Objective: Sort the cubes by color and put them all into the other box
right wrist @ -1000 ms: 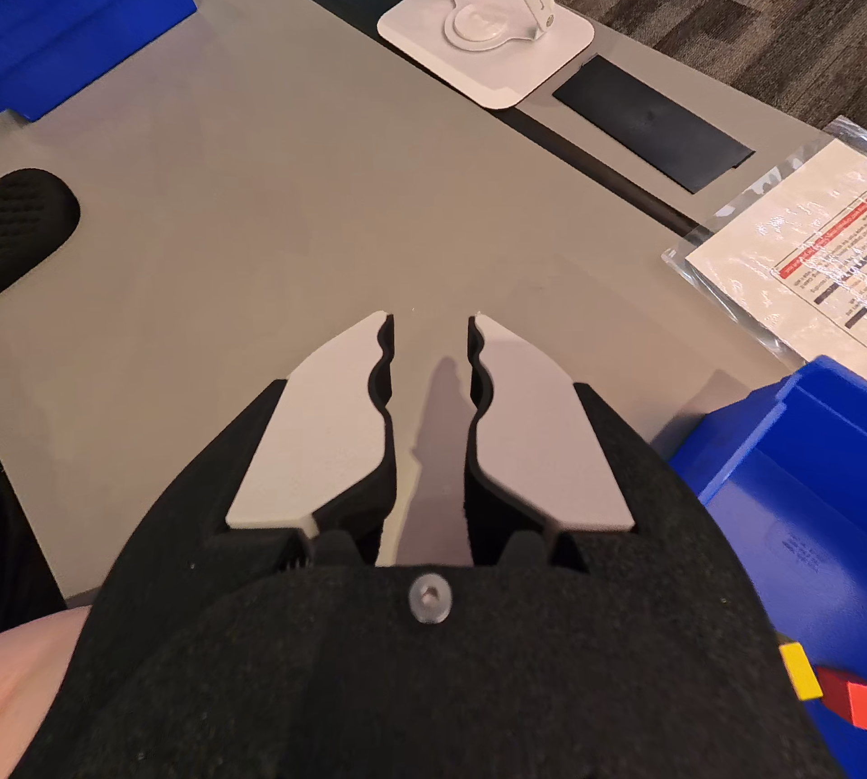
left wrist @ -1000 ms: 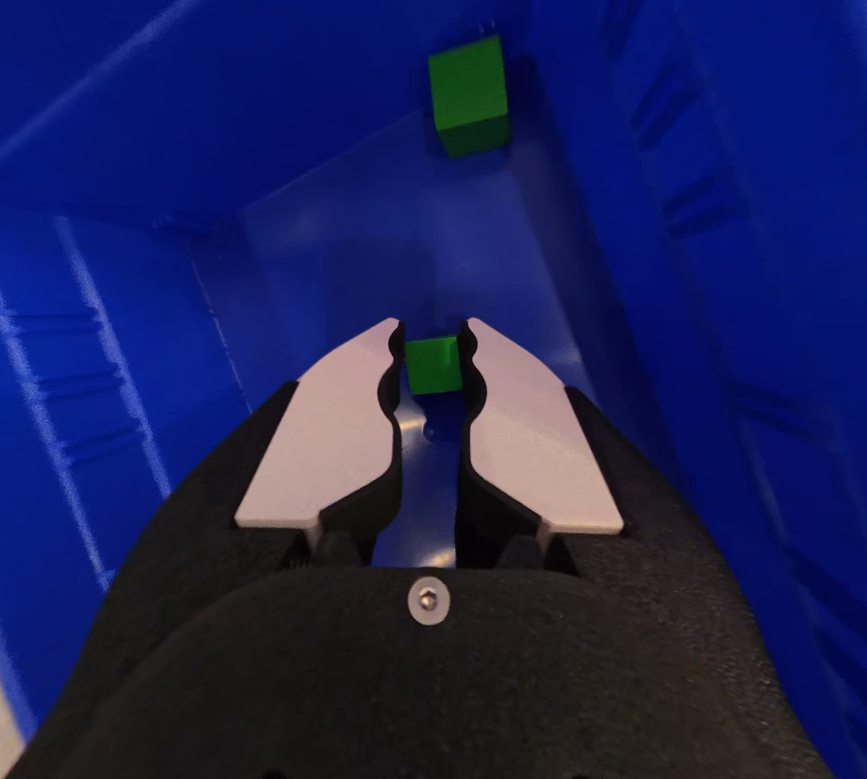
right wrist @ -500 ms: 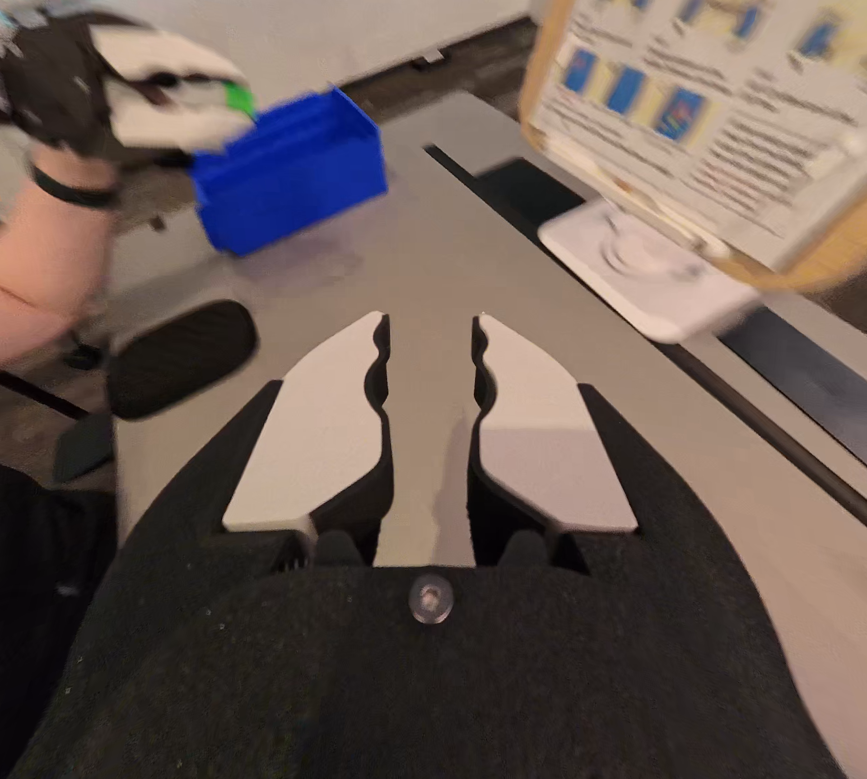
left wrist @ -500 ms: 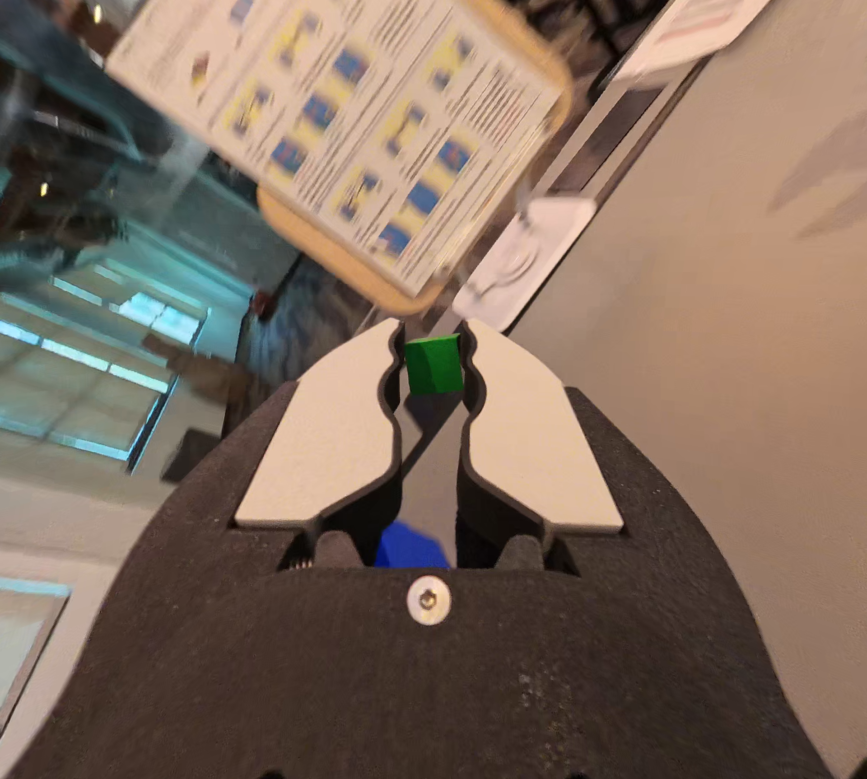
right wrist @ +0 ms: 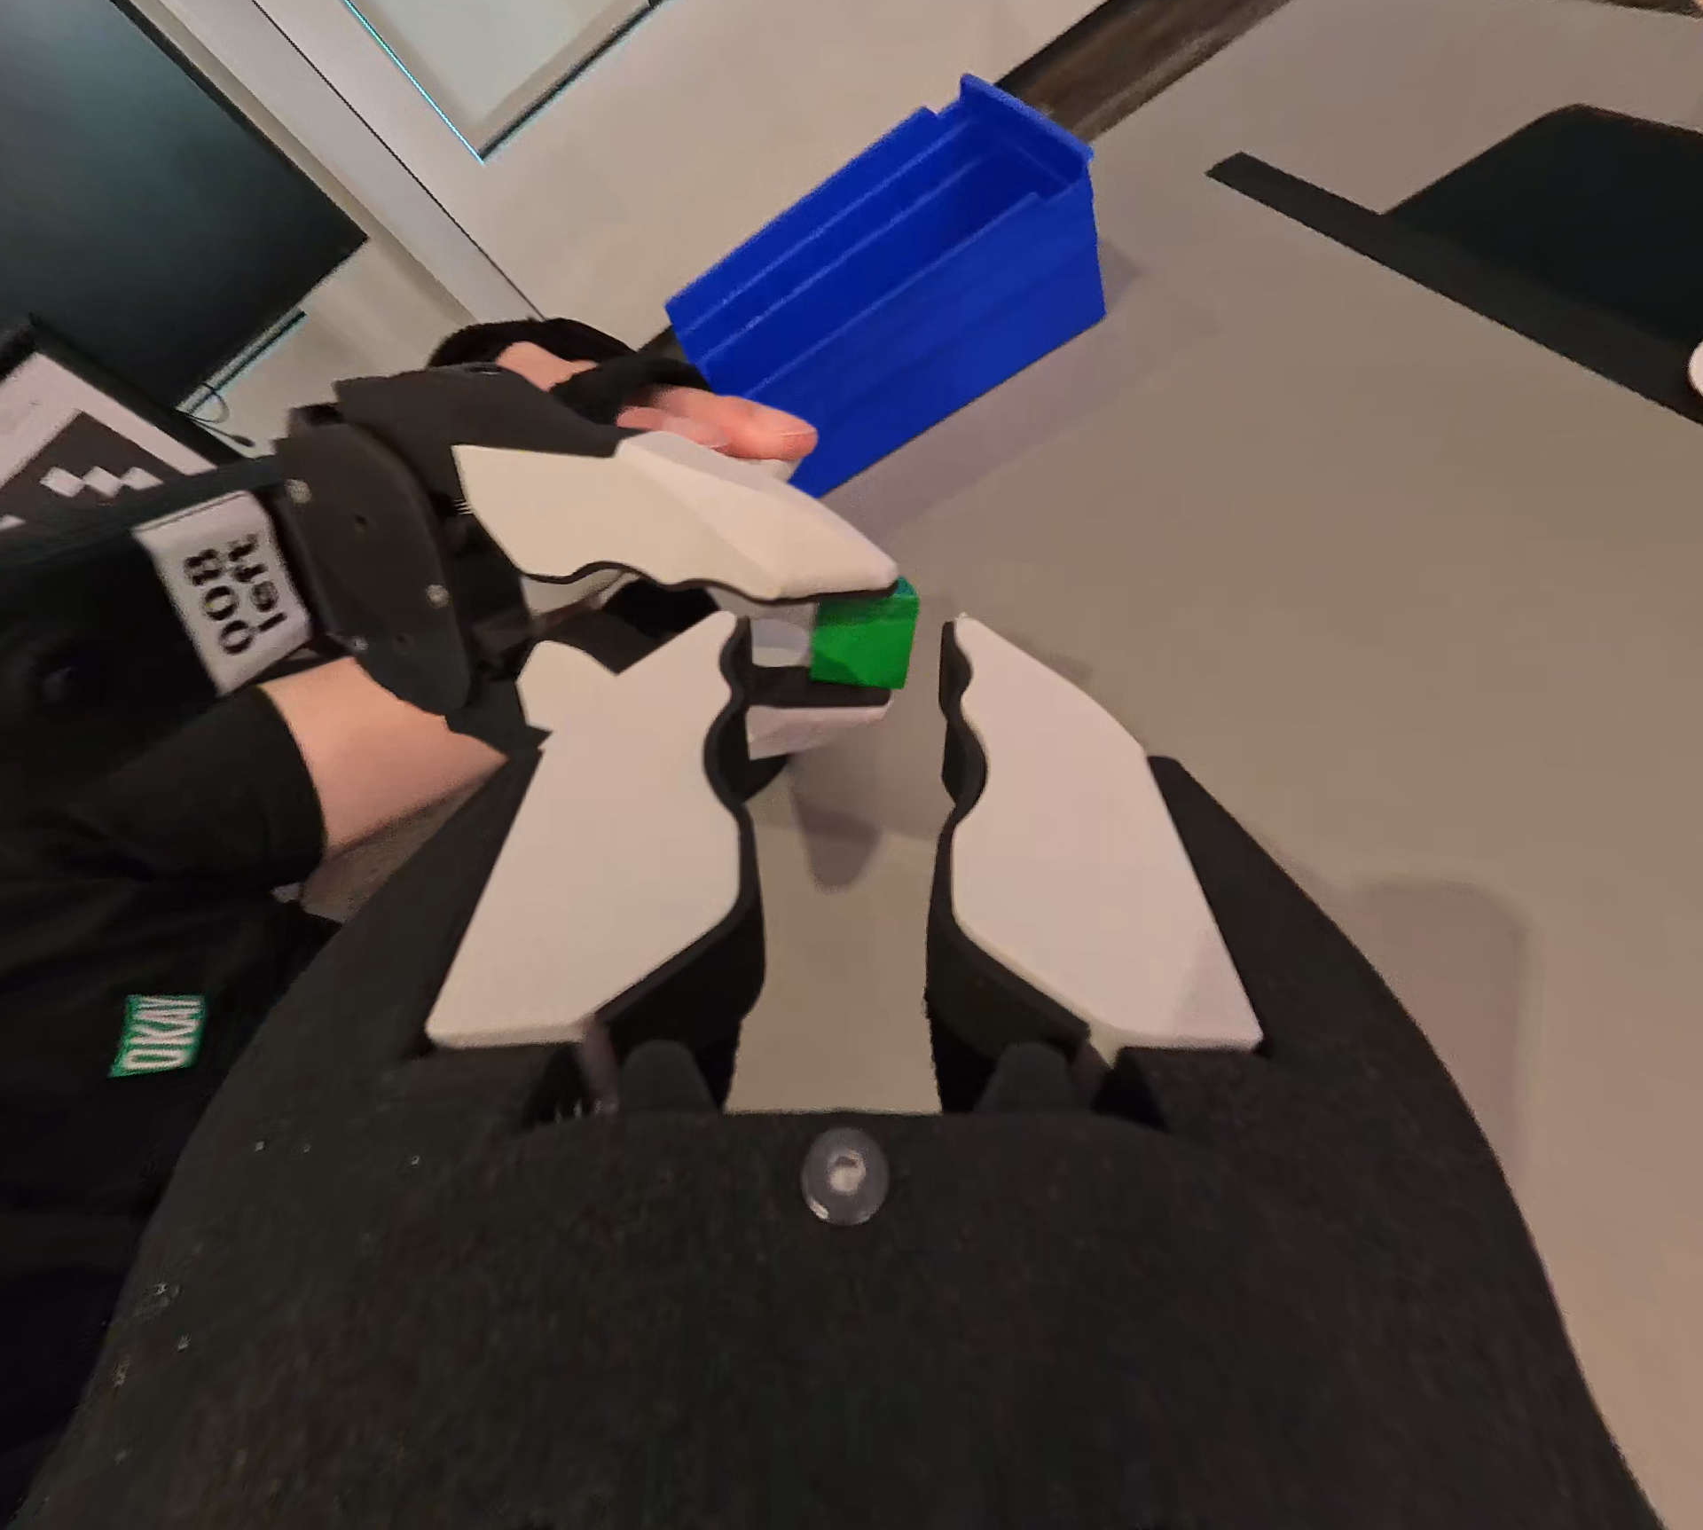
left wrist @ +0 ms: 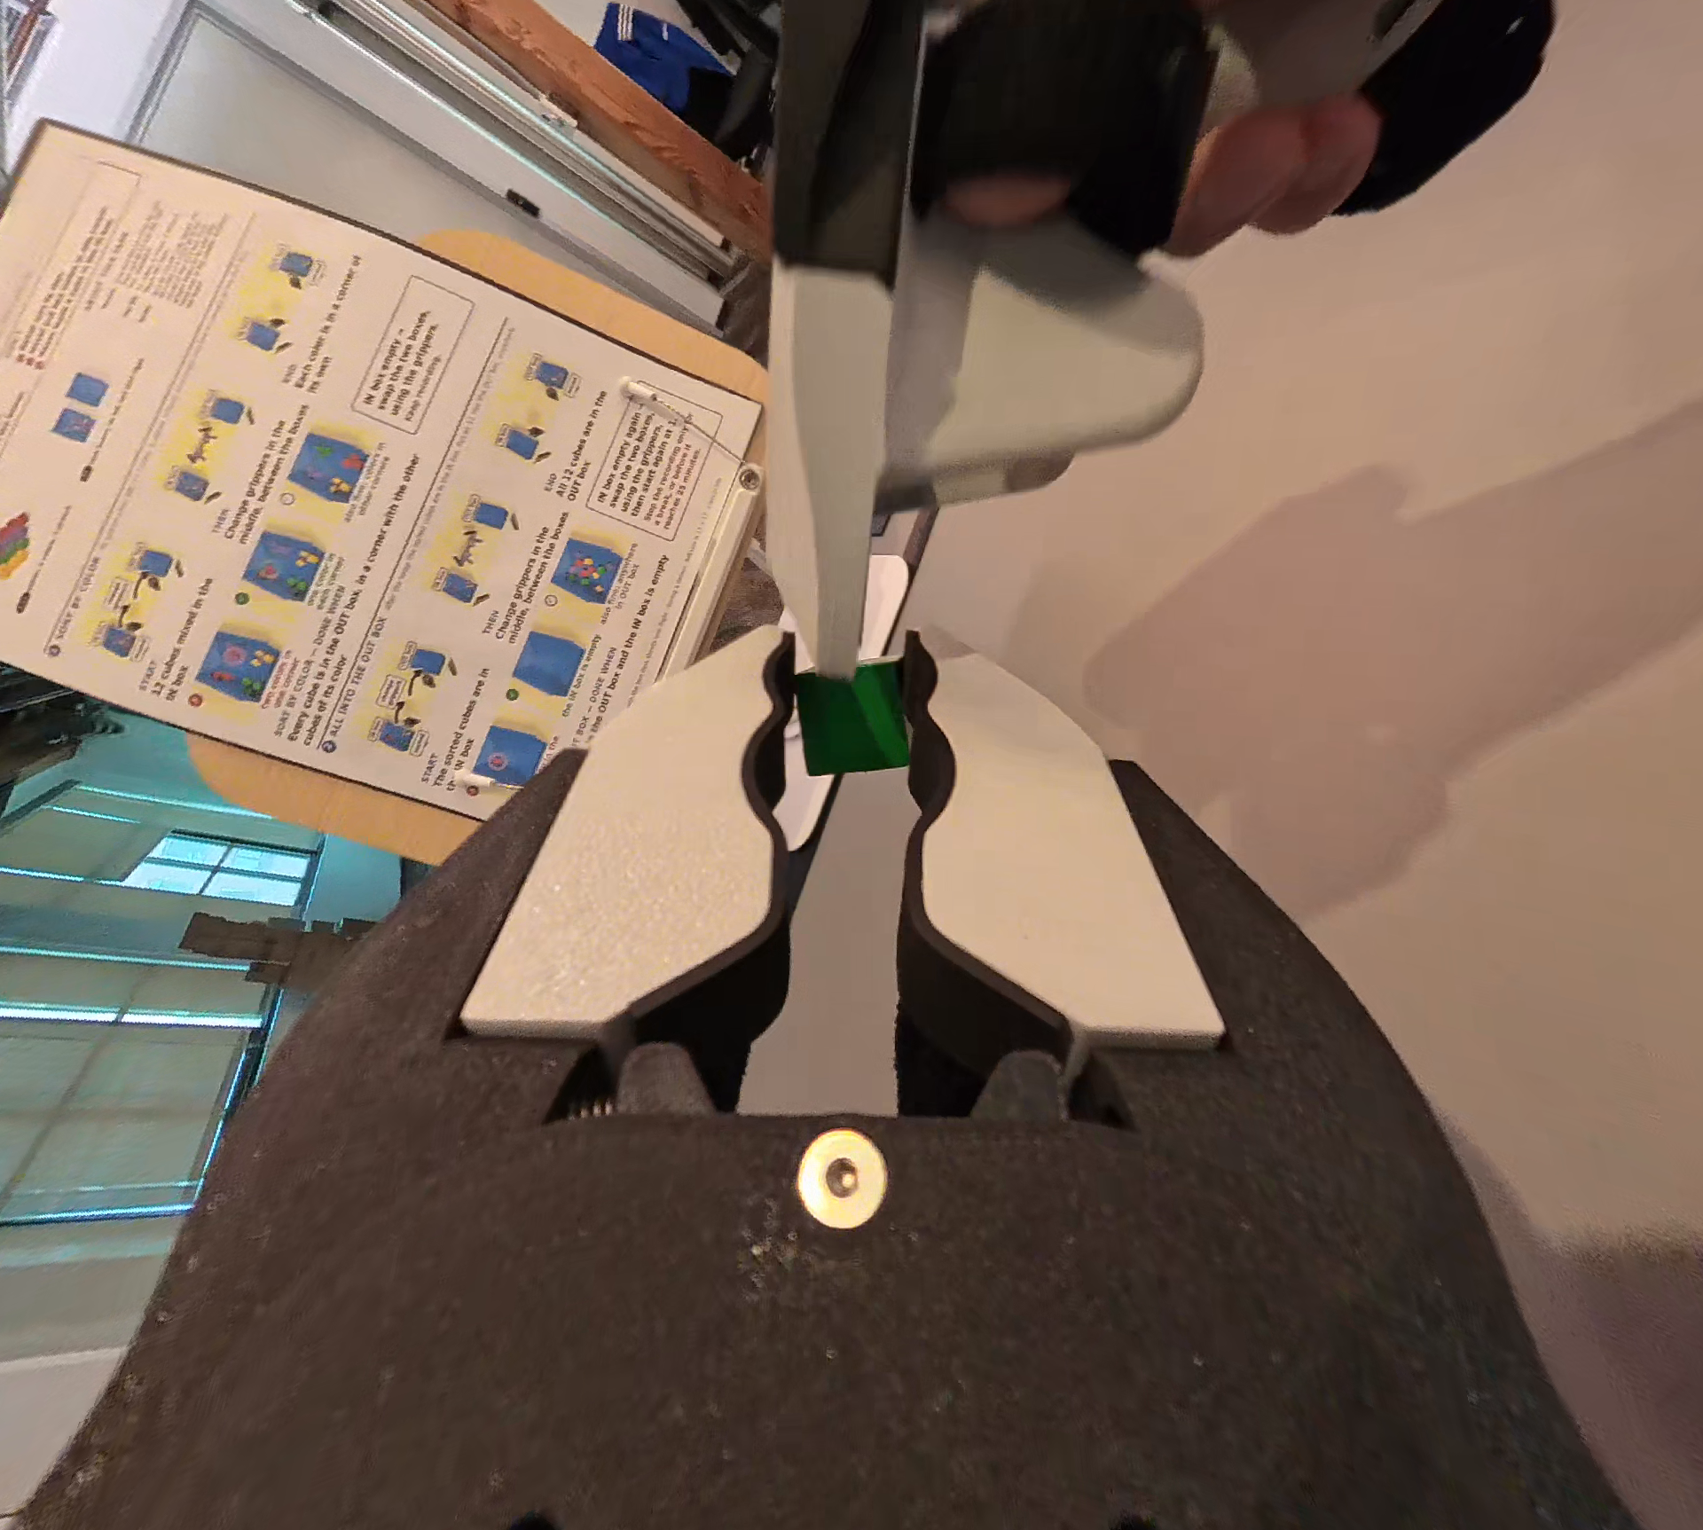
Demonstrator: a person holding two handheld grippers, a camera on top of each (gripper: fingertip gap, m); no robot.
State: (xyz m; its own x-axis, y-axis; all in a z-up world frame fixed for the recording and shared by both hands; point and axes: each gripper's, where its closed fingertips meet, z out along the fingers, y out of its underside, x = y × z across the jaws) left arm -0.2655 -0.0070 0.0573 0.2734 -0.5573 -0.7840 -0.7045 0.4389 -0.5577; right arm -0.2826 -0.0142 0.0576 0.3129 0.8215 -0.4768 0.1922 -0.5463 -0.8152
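Above the grey tabletop (right wrist: 1336,564), the left gripper (right wrist: 829,647) reaches in from the left, pinching a green cube (right wrist: 862,643) at its fingertips. The cube hangs in mid-air between the spread fingers (right wrist: 1060,822) of the right gripper (right wrist: 843,647), whose fingers stand apart from it on either side. Farther back on the tabletop sits a blue box (right wrist: 921,288); an instruction sheet (left wrist: 350,509) stands on a stand.
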